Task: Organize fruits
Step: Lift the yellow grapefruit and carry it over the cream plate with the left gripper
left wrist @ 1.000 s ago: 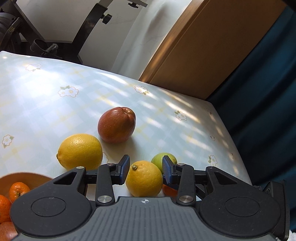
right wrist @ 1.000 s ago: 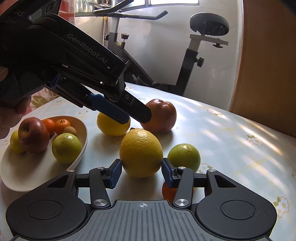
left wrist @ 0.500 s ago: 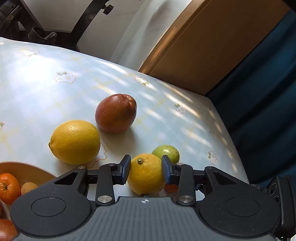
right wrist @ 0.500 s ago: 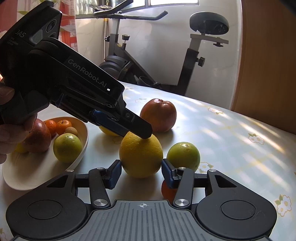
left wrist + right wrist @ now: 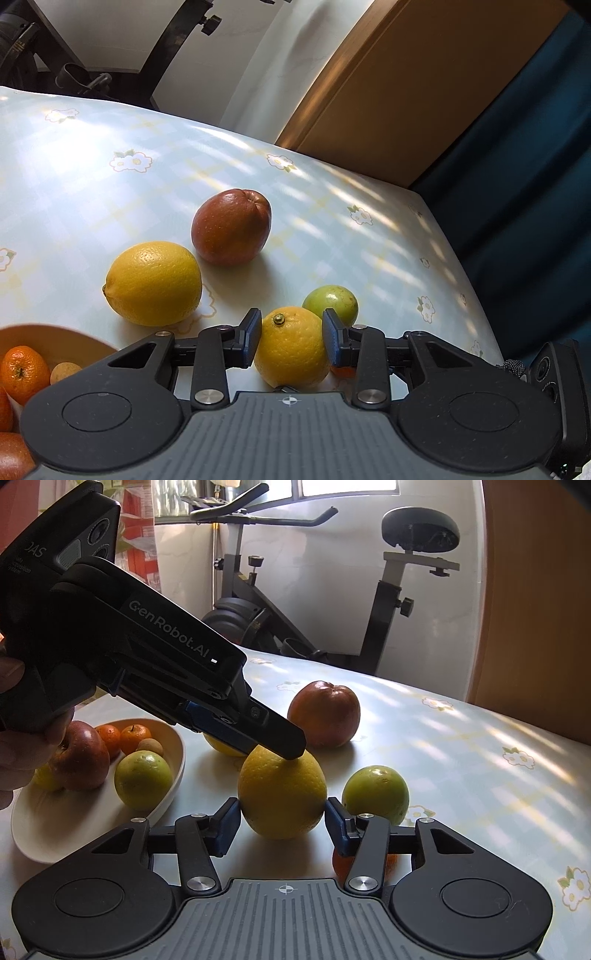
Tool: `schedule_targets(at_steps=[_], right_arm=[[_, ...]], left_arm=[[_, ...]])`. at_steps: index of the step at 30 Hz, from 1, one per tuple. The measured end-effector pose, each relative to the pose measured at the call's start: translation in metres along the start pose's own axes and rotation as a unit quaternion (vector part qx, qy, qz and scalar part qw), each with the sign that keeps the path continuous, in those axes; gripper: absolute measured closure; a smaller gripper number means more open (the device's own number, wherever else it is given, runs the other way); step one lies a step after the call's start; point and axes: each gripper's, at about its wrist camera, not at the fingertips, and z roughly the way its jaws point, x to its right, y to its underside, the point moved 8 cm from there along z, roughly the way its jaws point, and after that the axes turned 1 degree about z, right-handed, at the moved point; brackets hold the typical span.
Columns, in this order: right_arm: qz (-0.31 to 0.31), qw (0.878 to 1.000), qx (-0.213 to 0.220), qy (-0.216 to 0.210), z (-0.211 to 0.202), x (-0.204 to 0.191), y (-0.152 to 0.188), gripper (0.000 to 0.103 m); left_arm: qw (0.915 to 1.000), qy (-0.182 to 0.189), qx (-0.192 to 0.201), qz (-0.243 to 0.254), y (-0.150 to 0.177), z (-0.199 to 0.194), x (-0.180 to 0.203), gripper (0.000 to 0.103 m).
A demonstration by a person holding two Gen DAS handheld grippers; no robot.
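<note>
A yellow orange (image 5: 291,350) (image 5: 282,797) rests on the flowered tablecloth. My left gripper (image 5: 291,338) is shut on its upper part, its pads pressing both sides. In the right wrist view it slants down from the upper left, and its fingertips (image 5: 291,749) sit on the fruit's top. My right gripper (image 5: 282,819) is shut on the same orange lower down, a pad against each flank. Nearby lie a lemon (image 5: 153,282), a red apple (image 5: 231,227) (image 5: 325,714) and a green fruit (image 5: 332,299) (image 5: 375,794). A small tangerine (image 5: 341,864) is half hidden under my right finger.
A cream bowl (image 5: 74,830) at the left holds an apple (image 5: 81,757), a green fruit (image 5: 142,779) and tangerines. A hand (image 5: 22,757) grips the left tool. An exercise bike (image 5: 369,590) stands beyond the table. The table edge (image 5: 476,295) drops off beside a dark blue curtain (image 5: 517,184).
The left gripper has come down from above the orange onto its top, and its jaws have narrowed onto the fruit. The right gripper and the orange have stayed where they were.
</note>
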Motion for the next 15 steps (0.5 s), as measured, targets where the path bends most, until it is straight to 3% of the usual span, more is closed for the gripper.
schedule_targets(at_steps=[15], right_arm=[[-0.031,0.999,0.016,-0.040,-0.029,-0.048,-0.019,0.057]], left_arm=[[0.9991,-0.029,0.032,0.000,0.012,-0.065,-0.001,0.065]])
